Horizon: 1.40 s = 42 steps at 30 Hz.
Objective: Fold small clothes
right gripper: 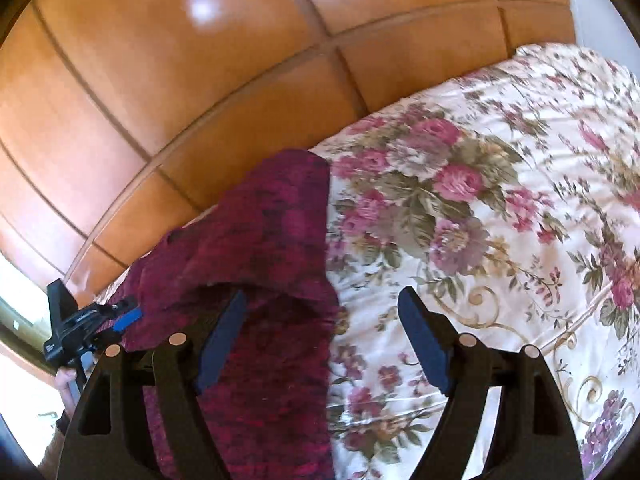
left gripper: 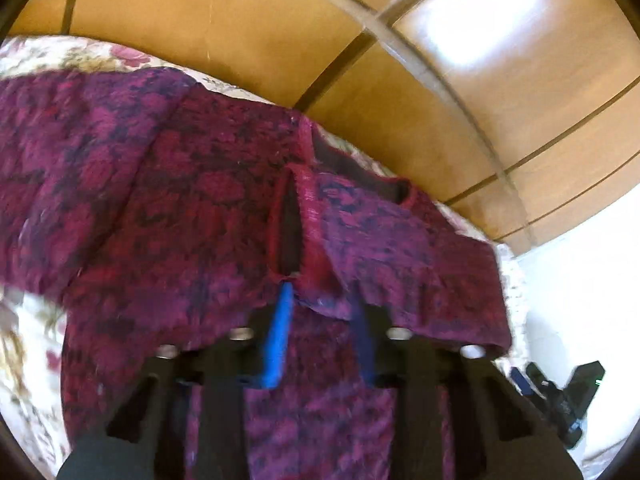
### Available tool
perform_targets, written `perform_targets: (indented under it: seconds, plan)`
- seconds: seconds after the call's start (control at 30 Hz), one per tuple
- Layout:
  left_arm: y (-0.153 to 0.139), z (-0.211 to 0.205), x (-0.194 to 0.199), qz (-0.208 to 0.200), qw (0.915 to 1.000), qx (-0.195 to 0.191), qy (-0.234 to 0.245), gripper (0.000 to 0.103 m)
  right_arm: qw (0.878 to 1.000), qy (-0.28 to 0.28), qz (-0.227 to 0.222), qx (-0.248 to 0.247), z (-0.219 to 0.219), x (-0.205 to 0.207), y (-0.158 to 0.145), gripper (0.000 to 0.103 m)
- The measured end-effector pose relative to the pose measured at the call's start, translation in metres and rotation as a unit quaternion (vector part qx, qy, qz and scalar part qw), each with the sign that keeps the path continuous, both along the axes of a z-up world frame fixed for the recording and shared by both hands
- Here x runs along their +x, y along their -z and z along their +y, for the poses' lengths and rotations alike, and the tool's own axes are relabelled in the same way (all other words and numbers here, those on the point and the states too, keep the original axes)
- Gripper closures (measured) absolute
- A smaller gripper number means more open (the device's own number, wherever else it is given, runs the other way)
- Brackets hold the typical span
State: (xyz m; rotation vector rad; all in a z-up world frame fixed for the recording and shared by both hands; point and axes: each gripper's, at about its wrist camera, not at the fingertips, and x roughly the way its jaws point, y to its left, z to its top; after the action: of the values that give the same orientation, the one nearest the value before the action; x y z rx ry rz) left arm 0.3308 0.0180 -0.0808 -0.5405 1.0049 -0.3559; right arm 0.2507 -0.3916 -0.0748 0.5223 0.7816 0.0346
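A maroon and purple patterned knit garment (left gripper: 192, 208) lies on a floral bedspread (left gripper: 28, 340). In the left wrist view my left gripper (left gripper: 320, 300) is shut on a folded edge of the garment near its neckline slit, with the cloth draped over the blue fingers (left gripper: 278, 336). In the right wrist view my right gripper (right gripper: 324, 312) is open and empty. Its left finger rests over the garment (right gripper: 272, 248), its right finger over the bedspread (right gripper: 480, 220). The left gripper also shows in the right wrist view (right gripper: 124, 318), at the far left.
A wooden panelled wardrobe (left gripper: 280, 28) stands right behind the bed; it also shows in the right wrist view (right gripper: 160, 80). The right gripper shows at the lower right of the left wrist view (left gripper: 560, 396) against a white surface. The bedspread stretches to the right.
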Motion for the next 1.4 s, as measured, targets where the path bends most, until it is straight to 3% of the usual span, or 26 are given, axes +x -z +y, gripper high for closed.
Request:
perform_targets:
  seconds: [0.17,0.3,0.37,0.5,0.57,0.67,0.73,0.8,0.87,0.97,1.1,1.2,1.3,1.4]
  plan:
    - [-0.035,0.014,-0.019,-0.061,0.9977,0.018,-0.02,0.094,1.0,-0.019,-0.015,0.016,0.016,0.027,-0.003,0.034]
    - [-0.046,0.038,-0.04,-0.08,0.9948,0.047,-0.044,0.094,0.998,-0.059,-0.015,0.006,0.053,0.058,0.0,0.036]
    - [-0.039,0.044,-0.045,-0.076,0.9926,0.082,-0.049,0.094,0.997,-0.078,-0.003,-0.027,0.078,0.077,0.01,0.037]
    - [-0.011,0.055,-0.044,-0.045,0.9913,0.107,-0.062,0.094,0.989,-0.073,0.042,-0.118,0.109,0.101,0.042,0.036]
    - [0.003,0.053,-0.044,-0.034,0.9896,0.126,-0.061,0.093,0.984,-0.067,0.031,-0.163,0.12,0.1,0.051,0.034]
    - [0.009,0.047,-0.049,-0.037,0.9867,0.146,-0.061,0.092,0.981,-0.063,0.03,-0.183,0.128,0.098,0.049,0.032]
    - [0.005,0.05,-0.056,-0.045,0.9877,0.135,-0.065,0.083,0.98,-0.063,0.03,-0.184,0.129,0.095,0.045,0.029]
    - [-0.001,0.066,-0.069,-0.051,0.9889,0.109,-0.087,0.06,0.98,-0.058,0.016,-0.188,0.133,0.084,0.032,0.025]
    - [-0.005,0.085,-0.084,-0.056,0.9873,0.099,-0.111,0.048,0.98,-0.062,-0.009,-0.19,0.14,0.066,0.021,0.019]
    - [-0.002,0.128,-0.105,-0.043,0.9834,0.073,-0.16,0.044,0.98,-0.091,-0.008,-0.177,0.157,0.047,0.022,0.017]
    - [0.008,0.202,-0.13,-0.018,0.9689,0.011,-0.246,0.044,0.966,-0.14,-0.008,-0.219,0.196,0.025,0.035,0.016]
    - [0.016,0.26,-0.152,-0.008,0.9489,-0.03,-0.314,0.047,0.952,-0.167,-0.003,-0.255,0.219,0.016,0.051,0.016]
    - [0.024,0.313,-0.163,0.006,0.9255,-0.054,-0.375,0.058,0.942,-0.174,0.002,-0.286,0.234,0.012,0.066,0.012]
    - [0.032,0.355,-0.163,0.017,0.905,-0.078,-0.418,0.058,0.944,-0.168,0.017,-0.284,0.233,0.014,0.072,0.002]
